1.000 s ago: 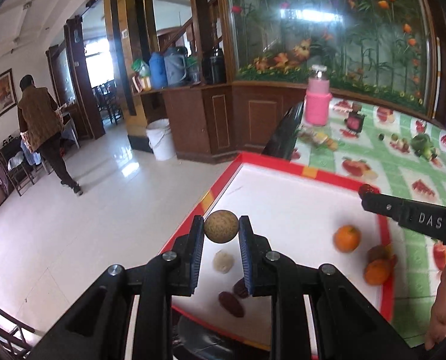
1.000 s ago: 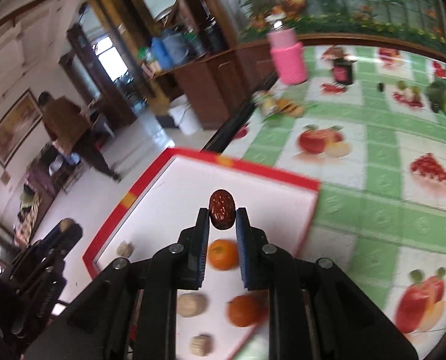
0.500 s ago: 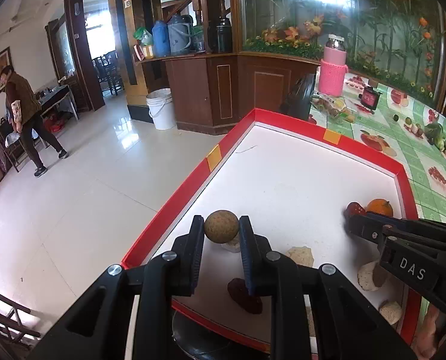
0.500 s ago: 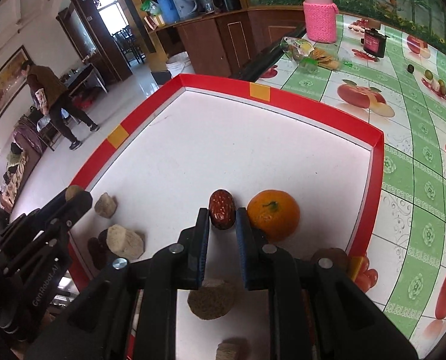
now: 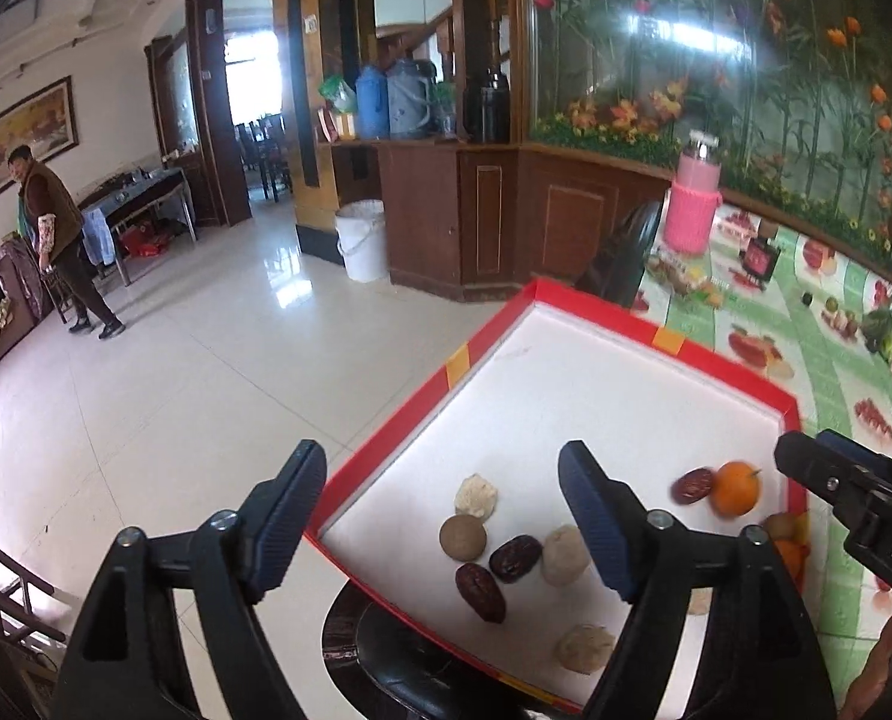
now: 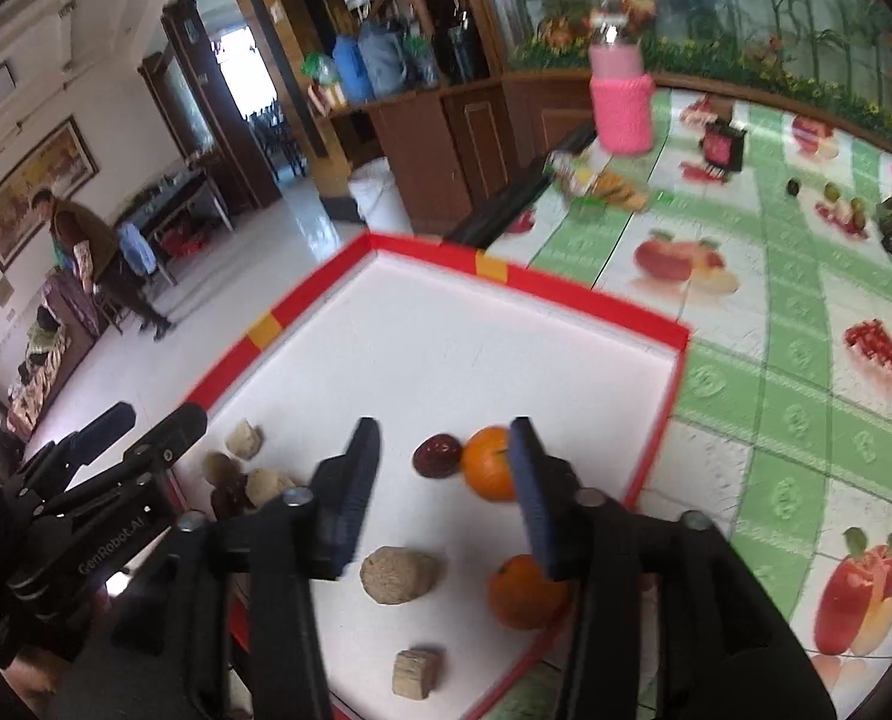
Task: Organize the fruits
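Red-rimmed, the white tray [image 5: 386, 438] holds every fruit. Left gripper [image 5: 446, 501] has just sprung wide and grips nothing; the round brown fruit [image 5: 462, 537] lies below it, beside a dark date [image 5: 515, 558] at its 3 o'clock. Right gripper [image 6: 446, 480] has just parted too; its red date [image 6: 437, 456] rests free, touching an orange [image 6: 488, 471] at 3 o'clock.
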Tool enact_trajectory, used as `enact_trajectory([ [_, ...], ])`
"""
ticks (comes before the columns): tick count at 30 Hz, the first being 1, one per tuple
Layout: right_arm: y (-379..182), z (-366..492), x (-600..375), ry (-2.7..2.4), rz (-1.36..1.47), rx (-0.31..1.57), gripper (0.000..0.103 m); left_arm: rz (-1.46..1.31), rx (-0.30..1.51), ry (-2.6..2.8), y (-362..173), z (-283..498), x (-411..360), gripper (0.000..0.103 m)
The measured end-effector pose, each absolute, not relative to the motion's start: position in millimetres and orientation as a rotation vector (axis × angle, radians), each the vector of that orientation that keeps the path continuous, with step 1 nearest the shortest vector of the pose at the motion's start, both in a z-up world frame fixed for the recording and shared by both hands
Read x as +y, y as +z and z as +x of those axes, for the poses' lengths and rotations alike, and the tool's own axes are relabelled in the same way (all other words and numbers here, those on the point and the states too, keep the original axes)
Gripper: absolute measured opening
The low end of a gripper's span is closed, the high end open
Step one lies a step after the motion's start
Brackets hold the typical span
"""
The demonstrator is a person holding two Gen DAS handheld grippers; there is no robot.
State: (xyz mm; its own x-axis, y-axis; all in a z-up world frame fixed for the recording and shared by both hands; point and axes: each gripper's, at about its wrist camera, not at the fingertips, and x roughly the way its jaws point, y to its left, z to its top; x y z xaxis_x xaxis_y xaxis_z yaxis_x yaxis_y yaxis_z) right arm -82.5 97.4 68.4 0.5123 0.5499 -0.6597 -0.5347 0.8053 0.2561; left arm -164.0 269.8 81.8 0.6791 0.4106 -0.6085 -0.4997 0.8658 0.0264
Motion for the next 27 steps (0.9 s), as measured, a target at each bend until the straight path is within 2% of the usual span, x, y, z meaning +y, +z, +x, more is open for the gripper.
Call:
enact_trajectory([
  [2, 79, -89, 86, 0.639, 0.027, 0.744, 0.055, -0.137, 0.609, 0.509, 94, -169, 261, 0.083],
  [4, 90, -97, 74, 0.624, 0.024, 0.689, 0.062, -0.123, 0.580, 0.504, 106, -174, 251, 0.091],
  [6, 101, -105, 62, 0.605, 0.026, 0.634, 0.069, -0.102, 0.549, 0.489, 118, -180, 240, 0.103],
  [8, 113, -114, 46, 0.588, 0.043, 0.576, 0.076, -0.079, 0.499, 0.480, 131, -187, 230, 0.103],
  [13, 145, -142, 4, 0.515, 0.100, 0.402, 0.103, -0.077, 0.433, 0.459, 158, -202, 219, 0.103],
  [18, 166, -165, -27, 0.493, 0.169, 0.272, 0.103, -0.105, 0.426, 0.480, 170, -204, 222, 0.103],
  [27, 150, -155, -29, 0.552, 0.226, 0.373, 0.103, -0.107, 0.487, 0.586, 161, -204, 239, 0.103],
])
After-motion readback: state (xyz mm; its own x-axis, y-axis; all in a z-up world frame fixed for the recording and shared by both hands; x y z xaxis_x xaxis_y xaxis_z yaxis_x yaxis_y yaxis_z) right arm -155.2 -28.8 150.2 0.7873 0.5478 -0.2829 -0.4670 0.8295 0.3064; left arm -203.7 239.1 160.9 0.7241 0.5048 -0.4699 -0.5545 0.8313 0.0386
